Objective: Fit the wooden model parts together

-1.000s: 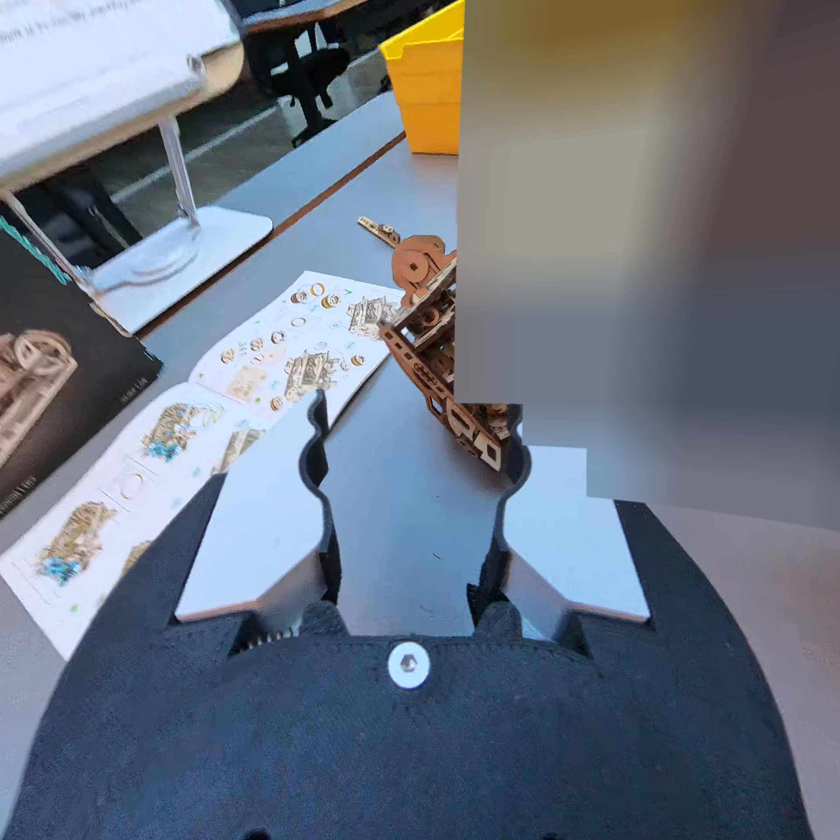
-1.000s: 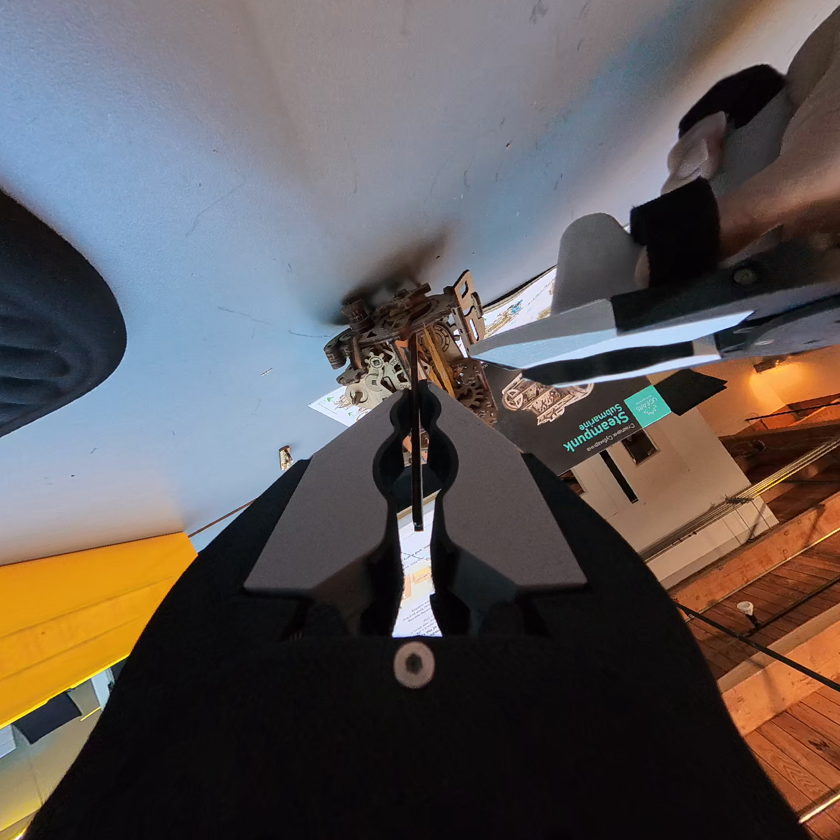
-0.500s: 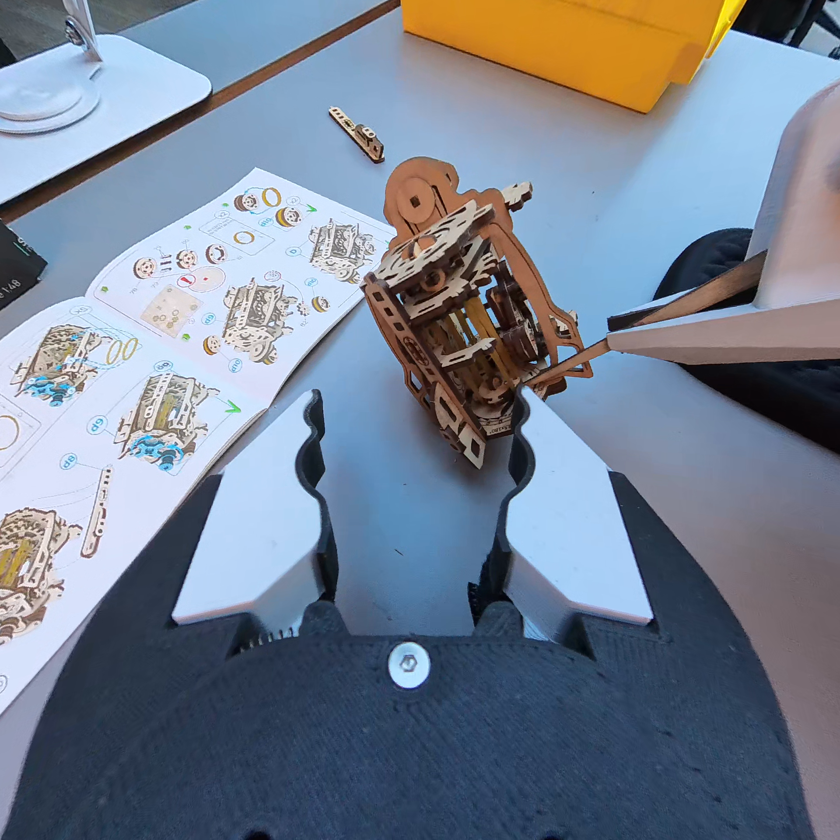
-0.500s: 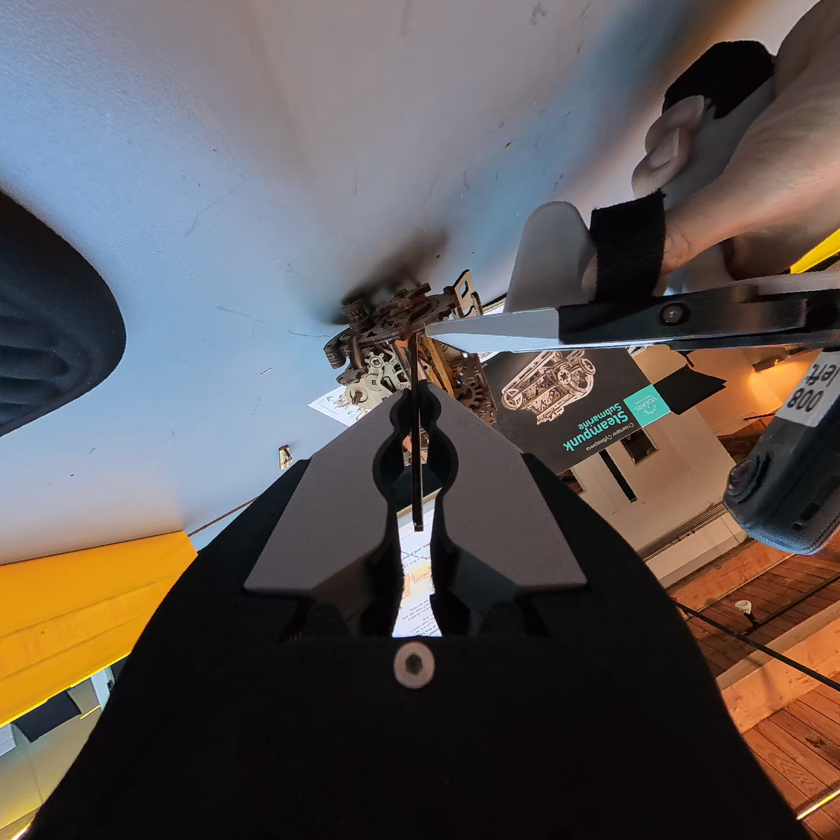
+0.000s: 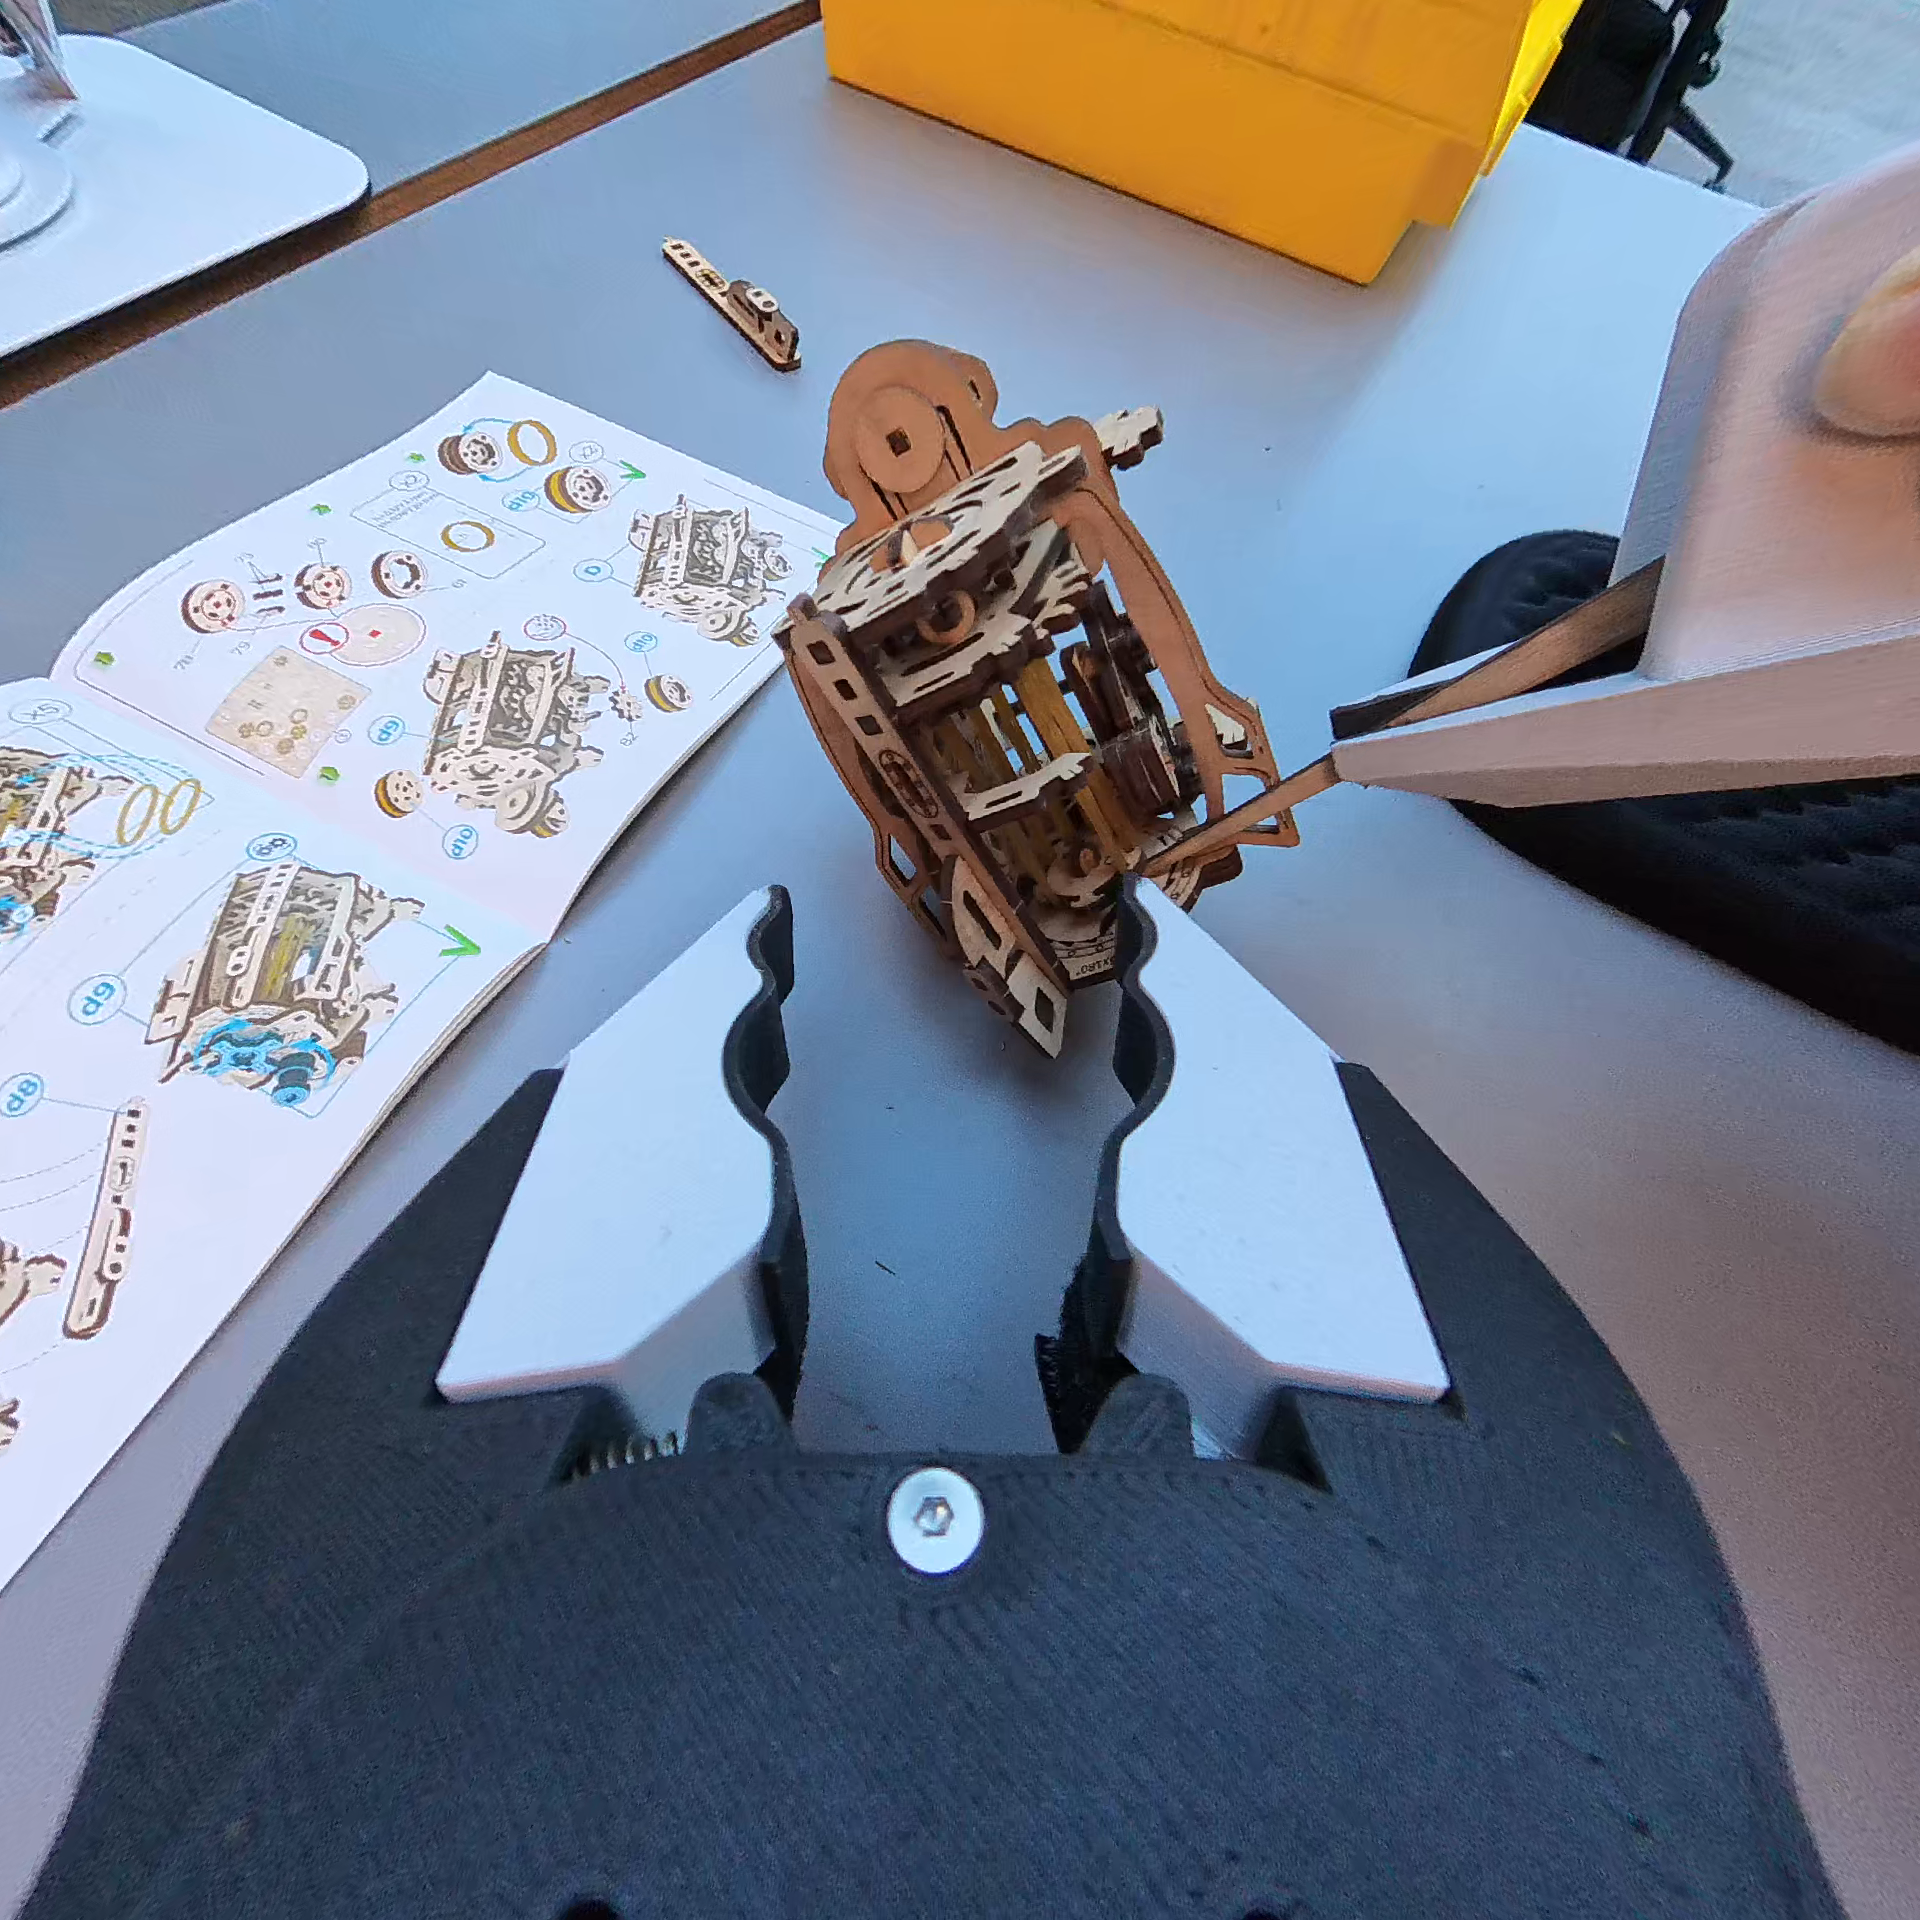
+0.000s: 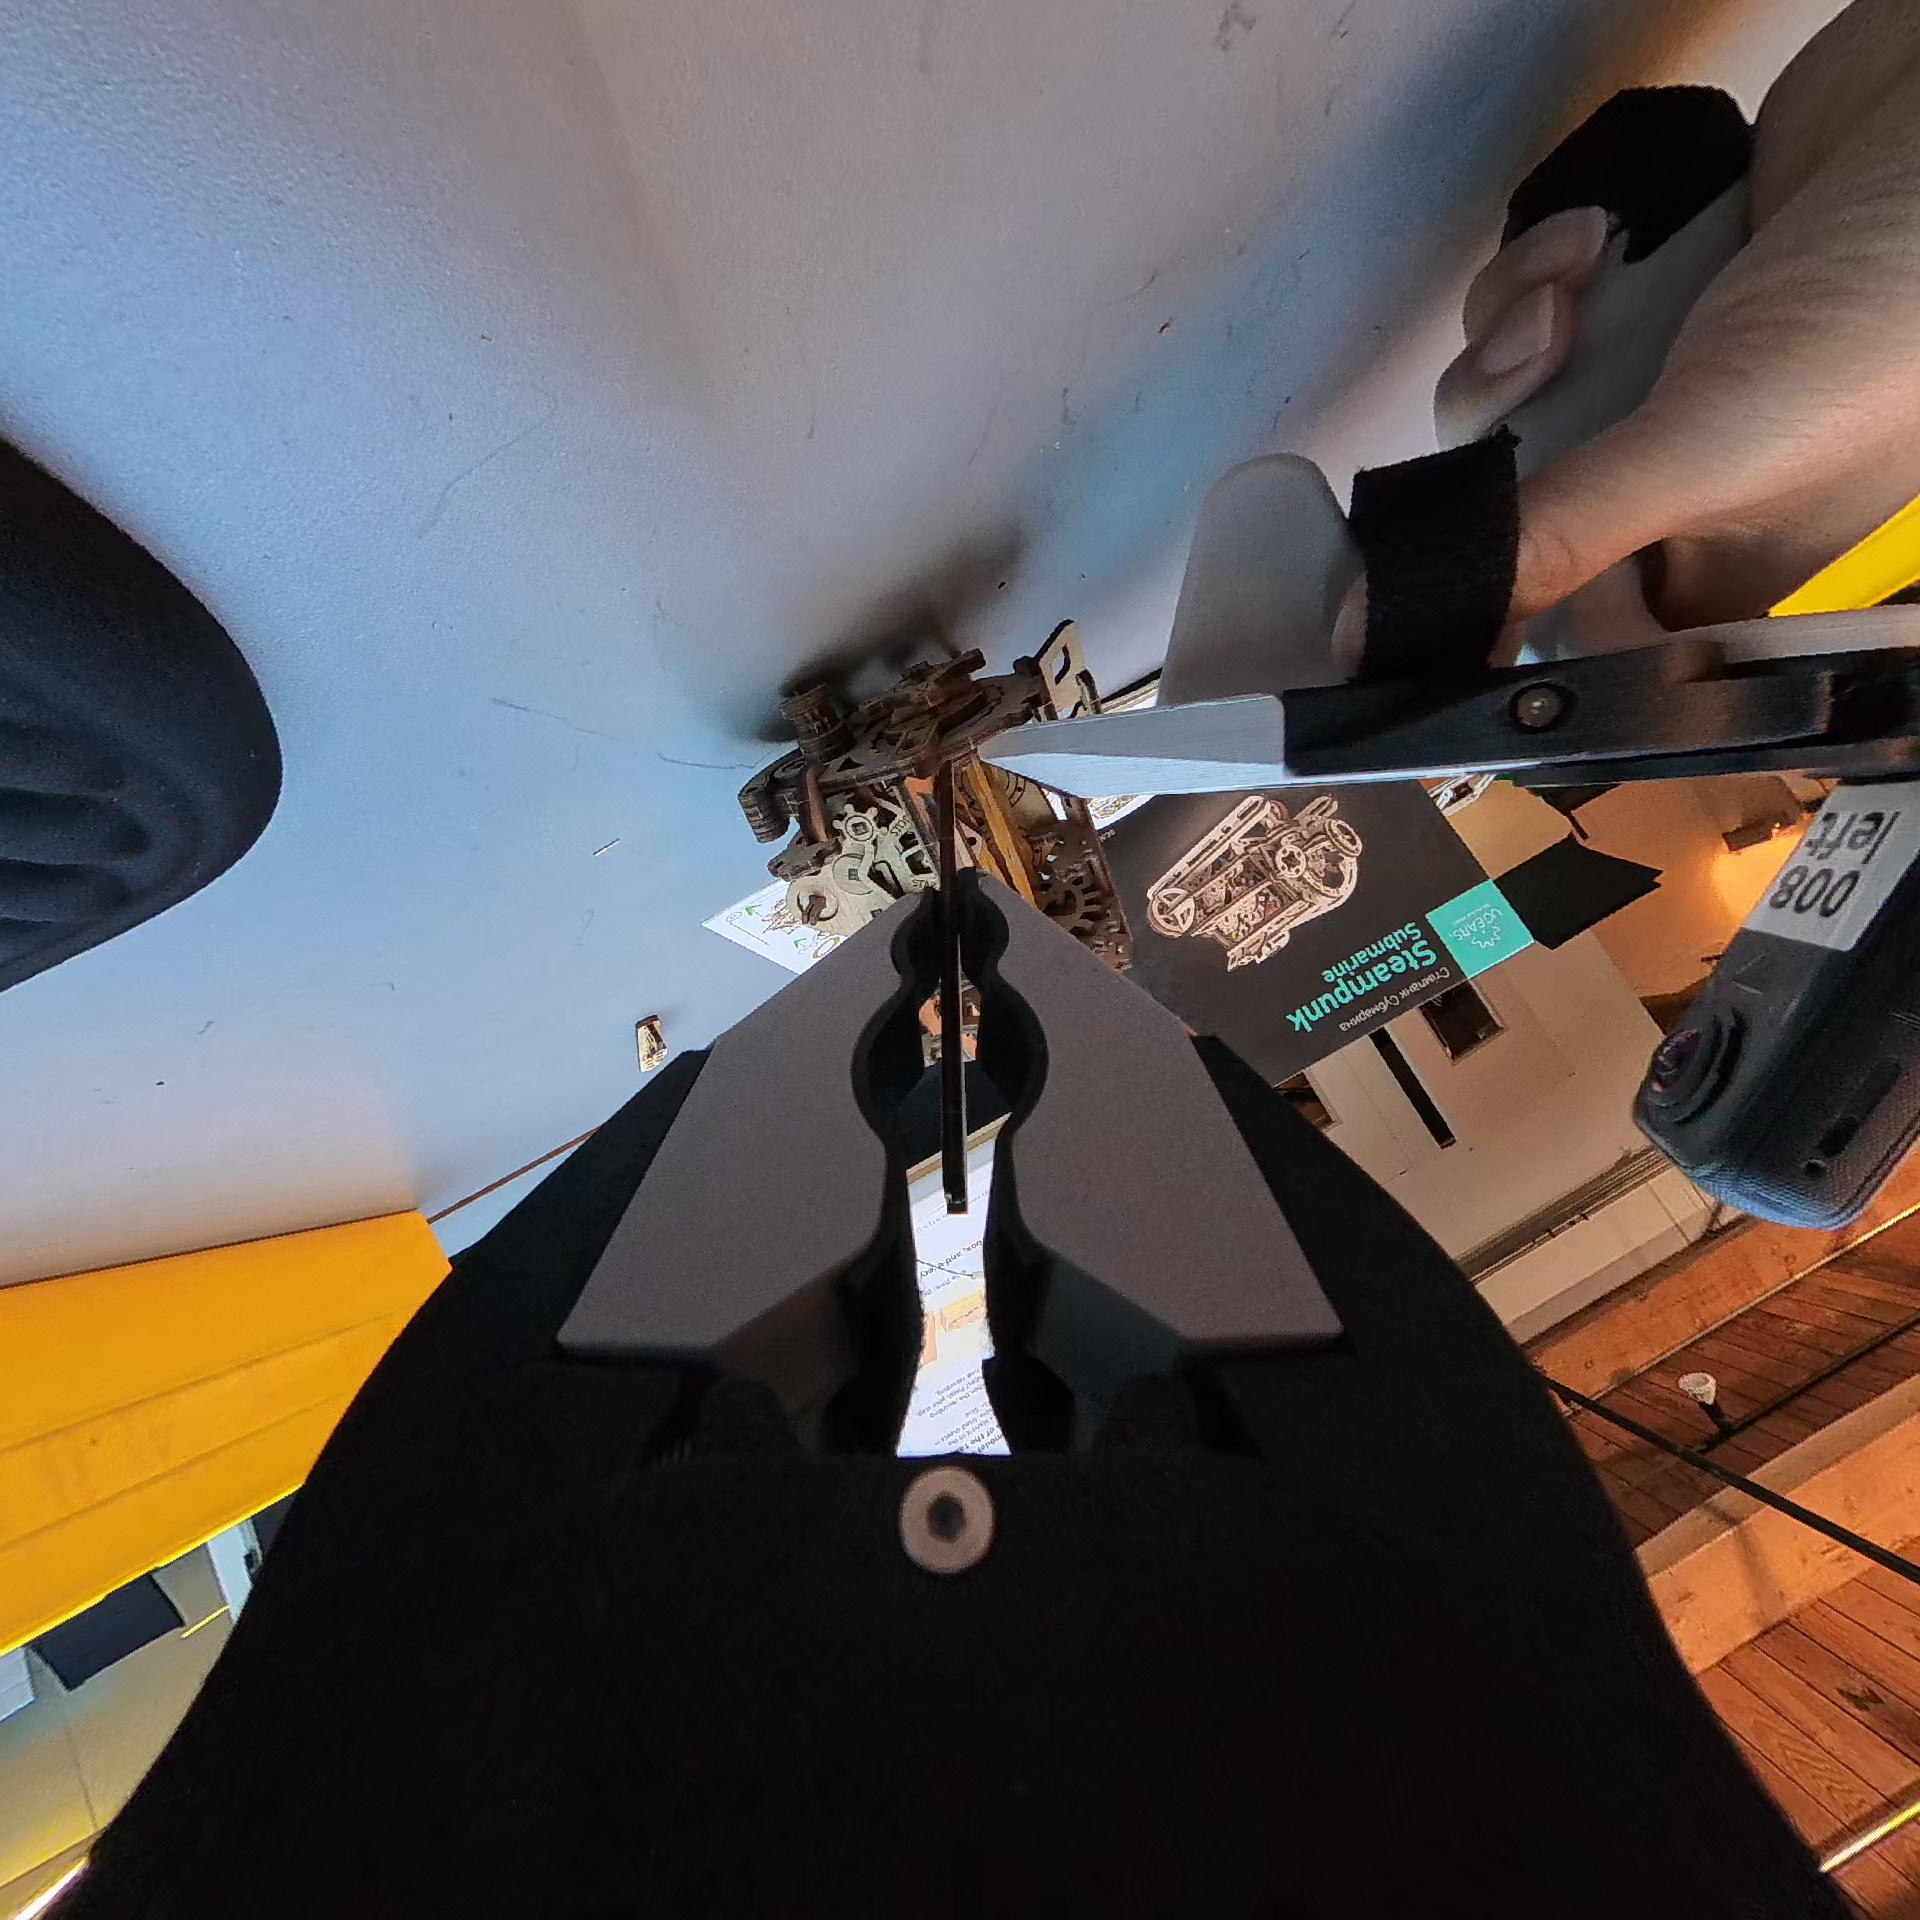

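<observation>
risk: right gripper point(image 6: 951, 914) pinches thin wooden strip point(image 5: 1242, 805), tip poked into tilted wooden model point(image 5: 997, 717) on table point(image 5: 1403, 1039). left gripper point(image 5: 956, 966) spread, empty beside it. side load could snap the strip or tip the model.

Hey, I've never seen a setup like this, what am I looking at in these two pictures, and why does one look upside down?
There is no robot arm here: a person holds a hand-held gripper in each hand, each with its own camera looking along its two fingers. One picture is from the left gripper, open and empty above a grey table. The other is from the right gripper, which is turned over, so the table appears overhead. It is shut on a thin wooden stick whose tip reaches the wooden model, standing tilted on the table. Also there: an open instruction booklet, a loose wooden strip, a yellow bin and a black box.
</observation>
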{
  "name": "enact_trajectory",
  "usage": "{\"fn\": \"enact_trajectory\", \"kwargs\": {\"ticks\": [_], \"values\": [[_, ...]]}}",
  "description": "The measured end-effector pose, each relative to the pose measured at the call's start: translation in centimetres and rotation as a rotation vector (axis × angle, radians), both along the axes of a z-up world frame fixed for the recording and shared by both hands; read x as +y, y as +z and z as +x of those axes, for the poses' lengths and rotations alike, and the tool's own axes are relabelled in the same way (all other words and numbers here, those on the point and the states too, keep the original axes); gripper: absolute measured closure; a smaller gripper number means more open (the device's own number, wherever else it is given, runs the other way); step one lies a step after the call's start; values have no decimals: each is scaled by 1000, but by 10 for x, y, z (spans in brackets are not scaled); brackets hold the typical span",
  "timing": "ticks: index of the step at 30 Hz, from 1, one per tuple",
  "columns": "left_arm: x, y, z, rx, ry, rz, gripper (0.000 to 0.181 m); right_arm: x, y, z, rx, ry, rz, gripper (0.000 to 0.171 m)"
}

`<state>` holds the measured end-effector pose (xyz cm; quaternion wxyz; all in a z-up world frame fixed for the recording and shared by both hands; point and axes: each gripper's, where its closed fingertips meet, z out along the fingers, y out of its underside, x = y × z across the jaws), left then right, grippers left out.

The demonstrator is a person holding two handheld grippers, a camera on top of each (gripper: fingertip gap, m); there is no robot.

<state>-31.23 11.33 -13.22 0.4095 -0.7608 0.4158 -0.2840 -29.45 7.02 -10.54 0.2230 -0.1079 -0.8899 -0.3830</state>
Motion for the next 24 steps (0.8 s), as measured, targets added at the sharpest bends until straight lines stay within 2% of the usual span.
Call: {"fn": "enact_trajectory", "kwargs": {"ticks": [18,24], "values": [[1,4,7,-37,-16,-6,122,0,0,1,-4,0,4,169],[0,5,7,-34,-22,5,128,0,0,1,-7,1,4,169]]}}
